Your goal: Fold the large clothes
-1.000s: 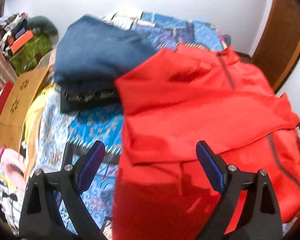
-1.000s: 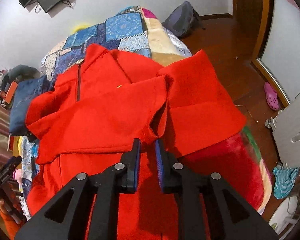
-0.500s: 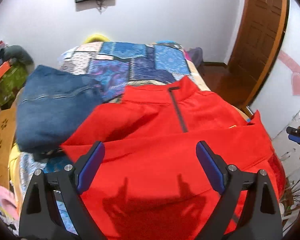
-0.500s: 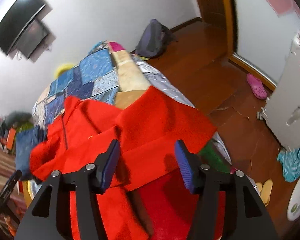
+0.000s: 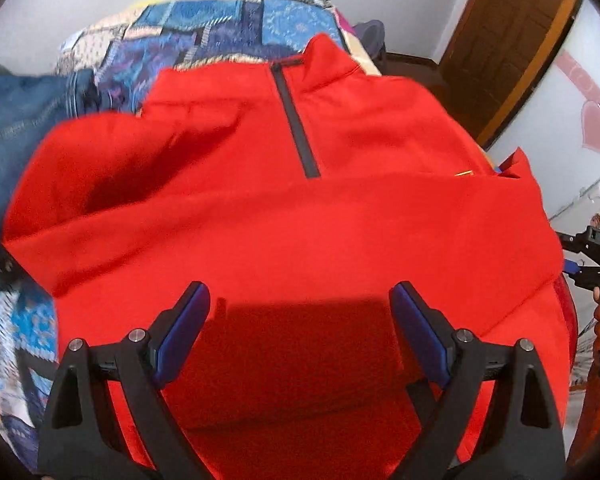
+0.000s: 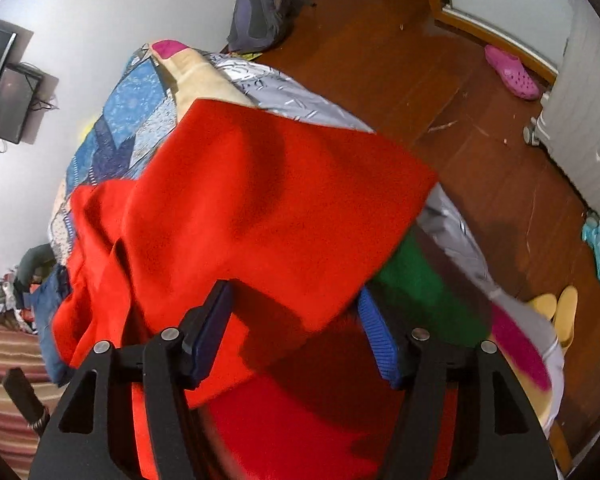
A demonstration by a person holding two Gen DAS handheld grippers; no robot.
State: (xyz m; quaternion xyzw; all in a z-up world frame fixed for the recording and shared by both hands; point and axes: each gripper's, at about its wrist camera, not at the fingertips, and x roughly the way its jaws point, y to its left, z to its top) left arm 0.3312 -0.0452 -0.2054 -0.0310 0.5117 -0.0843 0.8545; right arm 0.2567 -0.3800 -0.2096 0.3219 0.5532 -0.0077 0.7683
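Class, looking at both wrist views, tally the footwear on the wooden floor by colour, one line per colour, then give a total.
Pink clog: 1
Yellow slippers: 2
Total: 3

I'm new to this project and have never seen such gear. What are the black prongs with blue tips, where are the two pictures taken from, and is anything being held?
No robot here: a person holds a two-finger tool in each hand, with a camera looking along its fingers. One picture is from the left gripper, the other from the right gripper. Both are open and hold nothing. A red zip-neck jacket lies on a patchwork bedspread, with folded blue jeans beside it.
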